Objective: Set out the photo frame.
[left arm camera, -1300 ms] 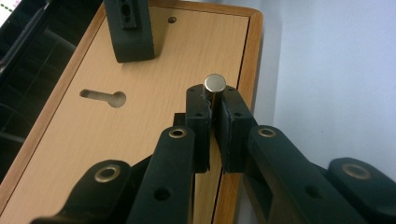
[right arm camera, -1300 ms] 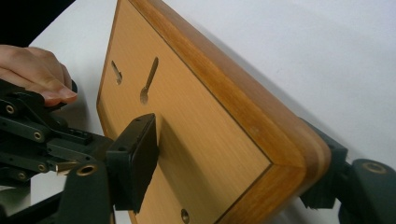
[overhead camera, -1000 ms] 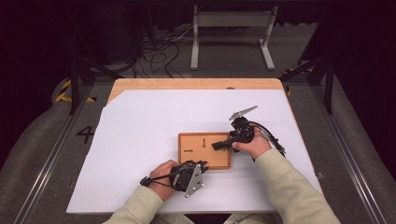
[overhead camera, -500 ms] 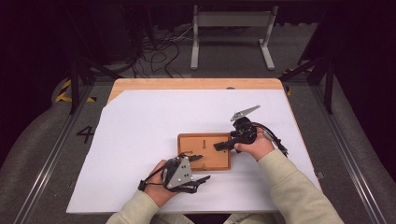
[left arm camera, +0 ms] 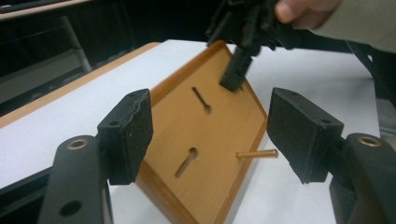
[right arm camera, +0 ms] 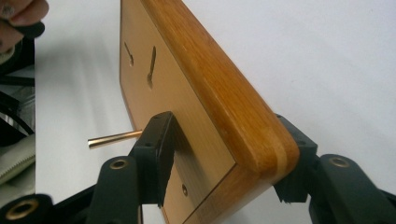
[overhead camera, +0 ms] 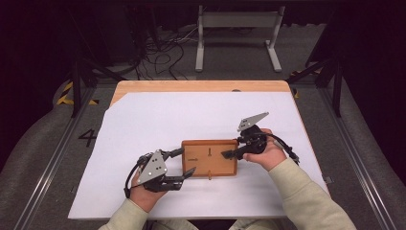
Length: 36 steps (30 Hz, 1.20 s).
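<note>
Board (overhead camera: 209, 157) lies on the white-covered counter (overhead camera: 143, 124), near its front edge. Right gripper (overhead camera: 229, 154) clamps the board's right rim, jaws on both faces. Left gripper (overhead camera: 187, 162), jaws spread, sits at the board's left end. Brass pin (left arm camera: 256, 153) projects from the board's near edge.
</note>
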Available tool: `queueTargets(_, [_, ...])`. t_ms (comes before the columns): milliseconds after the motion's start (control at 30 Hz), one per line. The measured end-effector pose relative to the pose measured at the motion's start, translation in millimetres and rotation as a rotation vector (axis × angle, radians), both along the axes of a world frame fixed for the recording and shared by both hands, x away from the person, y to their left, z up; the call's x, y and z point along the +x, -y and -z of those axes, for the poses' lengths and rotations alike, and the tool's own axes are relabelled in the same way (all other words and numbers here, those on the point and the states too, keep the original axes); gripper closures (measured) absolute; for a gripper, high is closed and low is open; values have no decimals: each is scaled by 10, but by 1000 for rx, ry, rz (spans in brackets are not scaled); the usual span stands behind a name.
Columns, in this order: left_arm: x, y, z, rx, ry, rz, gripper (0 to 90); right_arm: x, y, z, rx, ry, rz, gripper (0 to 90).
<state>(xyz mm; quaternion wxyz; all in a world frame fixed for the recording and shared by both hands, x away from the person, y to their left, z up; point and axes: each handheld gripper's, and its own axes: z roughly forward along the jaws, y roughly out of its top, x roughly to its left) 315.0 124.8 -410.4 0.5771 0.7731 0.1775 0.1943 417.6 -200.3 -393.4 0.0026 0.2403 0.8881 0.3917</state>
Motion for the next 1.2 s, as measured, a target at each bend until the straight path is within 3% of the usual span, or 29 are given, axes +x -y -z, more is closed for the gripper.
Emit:
queueTargets(200, [25, -118, 6, -28, -5, -39, 310, -105, 12, -30, -13, 57, -28, 502])
queueTargets(267, [40, -154, 2, -41, -14, -50, 311, -196, 14, -65, -35, 107, -64, 525])
queueTargets(433, [70, -259, -4, -70, -19, -85, 311, -316, 23, -99, -60, 169, -111, 556])
queueTargets(700, [159, -413, 52, -126, -109, -102, 303, -555, 25, -120, -101, 275, -173, 607])
queueTargets(933, [240, -453, 126, -92, -144, -136, 291, -718, 33, -115, -113, 329, -198, 636])
queueTargets(1200, [265, -489, 147, -98, -154, -149, 294, -879, 30, -112, -133, 376, -234, 655])
